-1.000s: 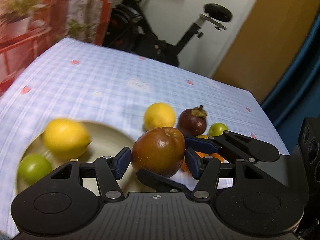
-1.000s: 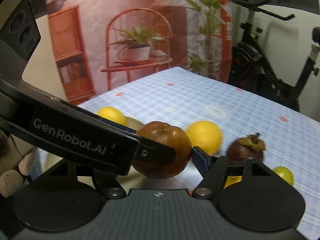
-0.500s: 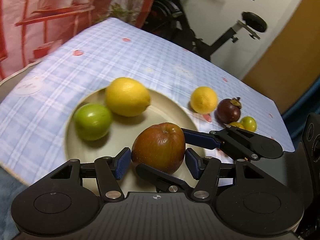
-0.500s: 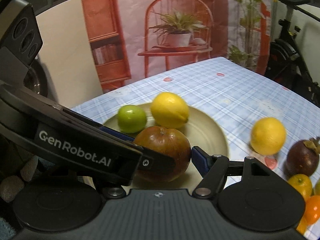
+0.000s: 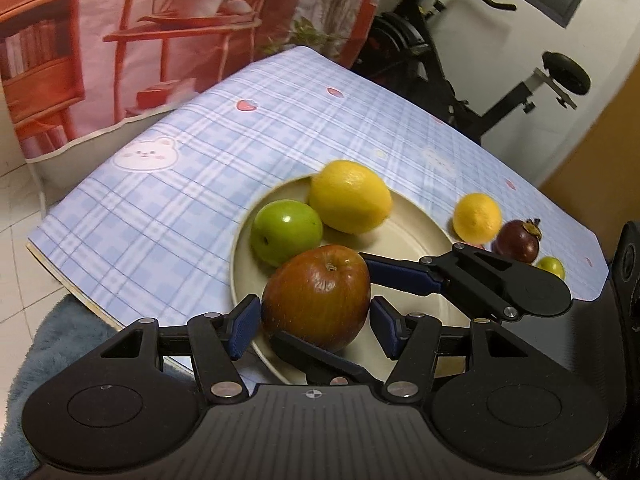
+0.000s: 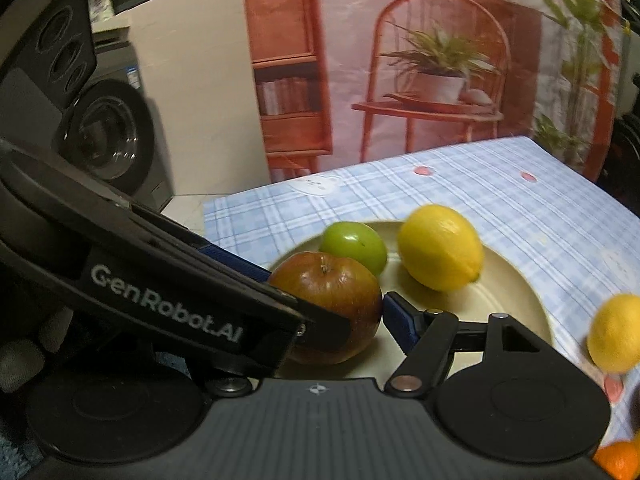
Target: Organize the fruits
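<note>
Both the left gripper (image 5: 316, 320) and right gripper (image 6: 340, 300) clamp one reddish-brown round apple (image 5: 316, 304) over the near edge of the cream ceramic plate (image 5: 416, 232).

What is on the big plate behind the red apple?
On the plate, behind the red apple, sit a green fruit and a big lemon. The apple hides the plate beneath it.

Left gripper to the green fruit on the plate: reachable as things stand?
Probably not yet. The left gripper is closed around the red apple, which the right gripper also grips. The green fruit lies just beyond on the plate, nothing else between them.
</note>
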Demonstrator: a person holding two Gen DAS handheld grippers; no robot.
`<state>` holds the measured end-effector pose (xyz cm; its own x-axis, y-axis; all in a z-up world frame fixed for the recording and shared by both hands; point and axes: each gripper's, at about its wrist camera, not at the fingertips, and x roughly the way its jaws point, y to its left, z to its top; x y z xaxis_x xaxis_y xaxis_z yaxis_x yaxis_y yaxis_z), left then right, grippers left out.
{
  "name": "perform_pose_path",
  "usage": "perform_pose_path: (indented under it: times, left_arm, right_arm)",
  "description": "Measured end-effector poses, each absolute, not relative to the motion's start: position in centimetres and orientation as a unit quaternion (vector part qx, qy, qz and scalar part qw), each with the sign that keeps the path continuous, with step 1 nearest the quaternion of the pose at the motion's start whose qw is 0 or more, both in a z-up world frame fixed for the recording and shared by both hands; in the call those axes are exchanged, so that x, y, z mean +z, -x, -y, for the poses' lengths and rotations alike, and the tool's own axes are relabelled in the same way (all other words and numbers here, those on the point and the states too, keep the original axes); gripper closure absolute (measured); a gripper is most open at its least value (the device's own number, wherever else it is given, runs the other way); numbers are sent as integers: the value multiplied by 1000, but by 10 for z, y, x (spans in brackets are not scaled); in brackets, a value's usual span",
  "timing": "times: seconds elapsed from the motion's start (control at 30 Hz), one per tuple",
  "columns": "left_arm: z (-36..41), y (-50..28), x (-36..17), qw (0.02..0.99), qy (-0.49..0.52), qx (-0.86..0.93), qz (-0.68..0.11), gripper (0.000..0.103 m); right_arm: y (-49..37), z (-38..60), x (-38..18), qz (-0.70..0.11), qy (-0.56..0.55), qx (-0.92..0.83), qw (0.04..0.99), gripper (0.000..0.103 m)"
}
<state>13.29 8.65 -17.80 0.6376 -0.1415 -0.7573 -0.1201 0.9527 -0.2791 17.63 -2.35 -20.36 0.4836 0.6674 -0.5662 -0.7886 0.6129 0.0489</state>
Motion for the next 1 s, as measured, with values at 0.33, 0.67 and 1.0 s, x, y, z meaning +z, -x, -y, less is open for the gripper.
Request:
perform_pose_path:
  times: [0.33,0.67,1.0]
  left_arm:
    - [-82,-135,-177,897,149,3,-417,40]
    - [-71,-133,-165,911,129,-7,-392,40]
    - [-41,-136,-149,928,90,-44,-359,40]
  right_arm:
    - [-178,19,-210,-264,112,425,859,31]
    - [-172,37,-203,-263,93,411,868,28]
    - [-158,97,-190,-256,33,335,906,28]
